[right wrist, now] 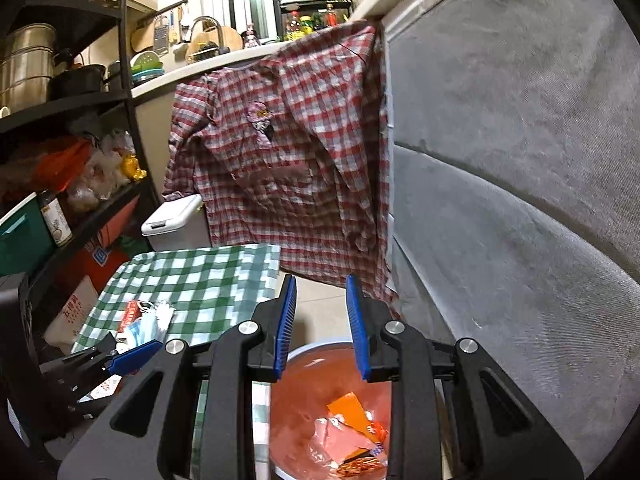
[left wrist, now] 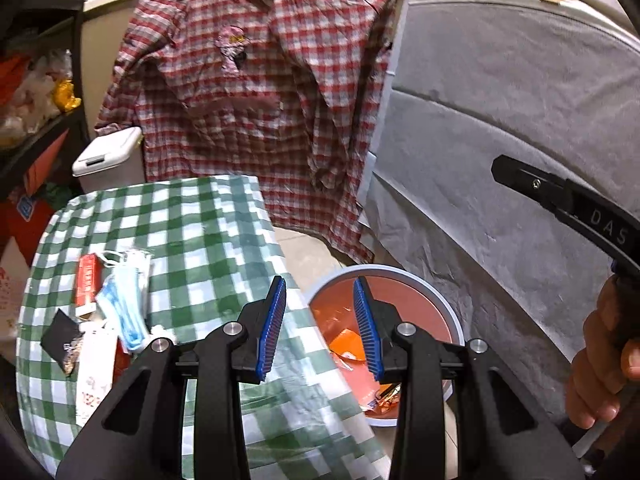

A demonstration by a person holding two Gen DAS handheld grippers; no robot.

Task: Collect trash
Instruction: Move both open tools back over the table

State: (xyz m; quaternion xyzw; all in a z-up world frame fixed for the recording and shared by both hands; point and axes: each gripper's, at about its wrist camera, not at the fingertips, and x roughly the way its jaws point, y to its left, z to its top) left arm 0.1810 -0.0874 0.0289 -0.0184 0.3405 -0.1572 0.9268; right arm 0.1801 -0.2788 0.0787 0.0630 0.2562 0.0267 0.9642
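Right wrist view: both grippers, right gripper (right wrist: 321, 326) and left gripper (left wrist: 320, 328), are hovering, jaws apart and empty, over the trash bin (right wrist: 304, 396) beside the counter's (left wrist: 208, 232) edge, likely ready for the masks (left wrist: 128, 300).

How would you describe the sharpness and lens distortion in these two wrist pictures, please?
Left wrist view: strong fisheye bending, with the grey fabric panel bowed into an arc; the green-and-white checked tablecloth is smeared soft near the bottom edge. Right wrist view: crisper overall, the red plaid shirt sharp, dark vignette in the corners, the same curved straight lines.

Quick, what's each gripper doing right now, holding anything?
Left gripper: open, nothing between its fingers.
Right gripper: open, empty, above the trash bin.
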